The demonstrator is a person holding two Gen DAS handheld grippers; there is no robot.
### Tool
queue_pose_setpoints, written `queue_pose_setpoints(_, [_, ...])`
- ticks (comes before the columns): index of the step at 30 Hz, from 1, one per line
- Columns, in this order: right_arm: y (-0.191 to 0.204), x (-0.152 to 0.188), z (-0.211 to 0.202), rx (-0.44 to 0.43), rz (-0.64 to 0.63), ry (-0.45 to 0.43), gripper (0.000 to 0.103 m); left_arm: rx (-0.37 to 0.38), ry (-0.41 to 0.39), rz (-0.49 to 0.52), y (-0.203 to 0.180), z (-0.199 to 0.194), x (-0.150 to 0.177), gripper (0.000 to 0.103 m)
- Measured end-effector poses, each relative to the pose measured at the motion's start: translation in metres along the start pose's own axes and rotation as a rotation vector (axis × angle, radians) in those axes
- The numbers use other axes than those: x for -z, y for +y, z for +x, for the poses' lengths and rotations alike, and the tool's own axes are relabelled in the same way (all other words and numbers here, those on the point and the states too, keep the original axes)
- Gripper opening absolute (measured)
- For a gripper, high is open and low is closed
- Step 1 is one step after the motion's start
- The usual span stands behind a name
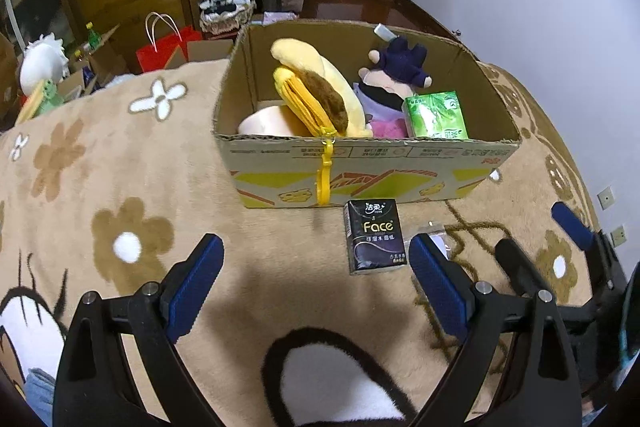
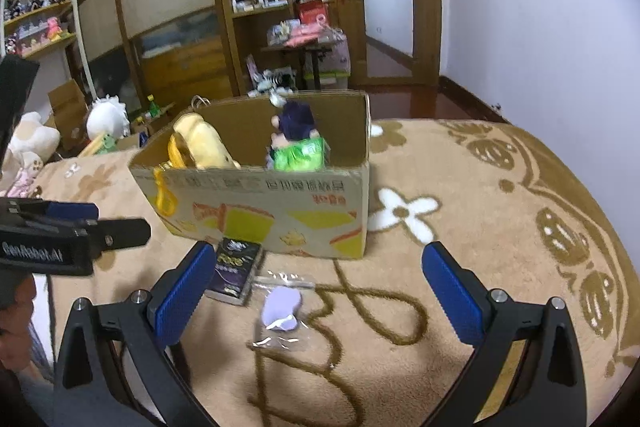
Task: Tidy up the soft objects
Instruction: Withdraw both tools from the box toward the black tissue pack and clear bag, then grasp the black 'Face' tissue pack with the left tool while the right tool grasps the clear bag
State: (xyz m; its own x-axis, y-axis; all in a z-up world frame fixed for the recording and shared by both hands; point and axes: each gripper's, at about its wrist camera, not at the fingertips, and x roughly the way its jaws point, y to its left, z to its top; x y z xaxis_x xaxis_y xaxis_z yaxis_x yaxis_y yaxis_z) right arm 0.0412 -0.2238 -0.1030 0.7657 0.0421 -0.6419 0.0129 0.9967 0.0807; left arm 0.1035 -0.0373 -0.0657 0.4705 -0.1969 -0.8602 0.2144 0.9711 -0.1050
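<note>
An open cardboard box [image 1: 360, 163] [image 2: 280, 211] stands on the beige flowered blanket. In it lie a yellow plush [image 1: 320, 87] [image 2: 200, 143], a doll with dark blue hair [image 1: 396, 67] [image 2: 298, 125], a green tissue pack [image 1: 436, 115] [image 2: 300, 157] and a pink cloth [image 1: 388, 127]. A black tissue pack [image 1: 374, 237] [image 2: 234, 271] lies just in front of the box. A clear bag with a pale purple item [image 2: 282, 309] [image 1: 434, 233] lies to its right. My left gripper [image 1: 316, 263] is open and empty, just short of the black pack. My right gripper [image 2: 320, 279] is open and empty above the clear bag.
The blanket [image 1: 120, 195] covers the whole surface. Beyond its far edge are a red paper bag [image 1: 168, 47], a white plush [image 1: 42, 61] [image 2: 108, 119], cardboard boxes, wooden shelves [image 2: 252, 7] and a cluttered table [image 2: 304, 39]. A white wall [image 2: 540, 7] runs on the right.
</note>
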Motion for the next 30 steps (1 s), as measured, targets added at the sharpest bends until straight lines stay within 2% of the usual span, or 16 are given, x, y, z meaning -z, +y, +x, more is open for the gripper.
queue_pose_setpoints(16, [0.008, 0.023, 0.049, -0.033, -0.017, 0.17, 0.103, 0.041, 0.145, 0.032, -0.019, 0.056, -0.002, 0.093])
queue_pose_setpoints(30, [0.021, 0.037, 0.072, -0.039, -0.056, 0.27, 0.103, 0.011, 0.23, 0.064, -0.03, 0.091, 0.002, 0.093])
